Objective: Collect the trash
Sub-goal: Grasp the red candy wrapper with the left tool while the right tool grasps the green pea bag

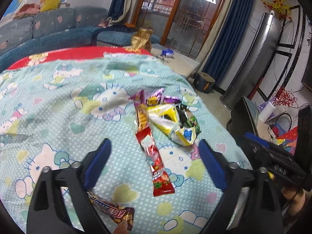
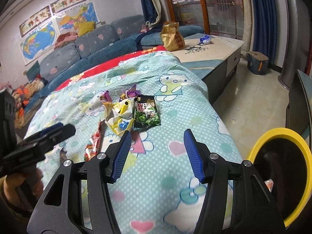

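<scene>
Because the left gripper (image 1: 154,161) hangs over the cloth (image 1: 58,101) with its jaws spread and nothing between the pads, no wrapper is held yet; the right gripper (image 2: 158,152) is likewise apart and empty, over bare cloth.

Nearest the left wrist camera, a brown bar wrapper (image 1: 115,214) lies partly under the left finger, its long axis slanting from upper left to lower right. It could be missed, since it sits behind the fingertips and low in the frame.

Just beyond, the red stick wrapper (image 1: 156,159) lies between the two pads. Its long axis runs almost straight away from the camera, near end at the lower right, far end pointing up toward the pile. The jaws therefore close across its narrow width, which suits a pinch, but the film lies flat on soft fabric: the pads could gather cloth with it, or slide the wrapper instead of lifting it.

Farther on lies the pile: a yellow wrapper (image 1: 171,124), crumpled and slanting toward the right pad, a dark green packet (image 2: 146,111) lying flat and squarish, and purple wrappers (image 1: 156,97) behind. They overlap, so a lift of one may drag or scatter the others.

At the right edge of the right view stands the yellow-rimmed bin (image 2: 280,134), off the cloth's side. A light wrapper could flutter loose on the way there and land on the floor.
</scene>
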### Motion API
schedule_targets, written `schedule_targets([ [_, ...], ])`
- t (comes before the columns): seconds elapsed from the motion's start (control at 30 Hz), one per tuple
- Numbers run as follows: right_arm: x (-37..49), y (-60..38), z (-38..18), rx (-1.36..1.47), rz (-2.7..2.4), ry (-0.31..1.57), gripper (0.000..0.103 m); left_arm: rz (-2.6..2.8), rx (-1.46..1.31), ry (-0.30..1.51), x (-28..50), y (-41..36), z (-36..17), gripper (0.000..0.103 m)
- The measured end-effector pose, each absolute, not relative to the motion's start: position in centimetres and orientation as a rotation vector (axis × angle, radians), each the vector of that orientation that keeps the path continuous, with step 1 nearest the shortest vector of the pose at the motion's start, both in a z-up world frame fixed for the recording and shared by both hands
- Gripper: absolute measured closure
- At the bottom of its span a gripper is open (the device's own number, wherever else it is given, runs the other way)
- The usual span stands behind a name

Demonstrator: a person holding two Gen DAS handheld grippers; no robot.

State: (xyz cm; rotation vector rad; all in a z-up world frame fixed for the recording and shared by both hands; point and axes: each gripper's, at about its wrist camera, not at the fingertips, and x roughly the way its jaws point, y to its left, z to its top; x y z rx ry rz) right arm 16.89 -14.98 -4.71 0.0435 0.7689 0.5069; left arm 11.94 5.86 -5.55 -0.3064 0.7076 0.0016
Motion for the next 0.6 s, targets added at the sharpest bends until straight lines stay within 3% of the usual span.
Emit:
schedule_targets([
  [0.3, 21.2, -12.3, -6.7, 0.003, 0.515, 0.823, 0.054, -0.071, -0.347, 0.8, 12.9, 5.3, -8.1, 0.059],
  [0.6, 23.8, -10.6, -8.3, -0.022, 0.533, 0.875, 0.054, -0.097, -0.354, 0.854, 13.4, 4.8, -9.7, 0.066],
])
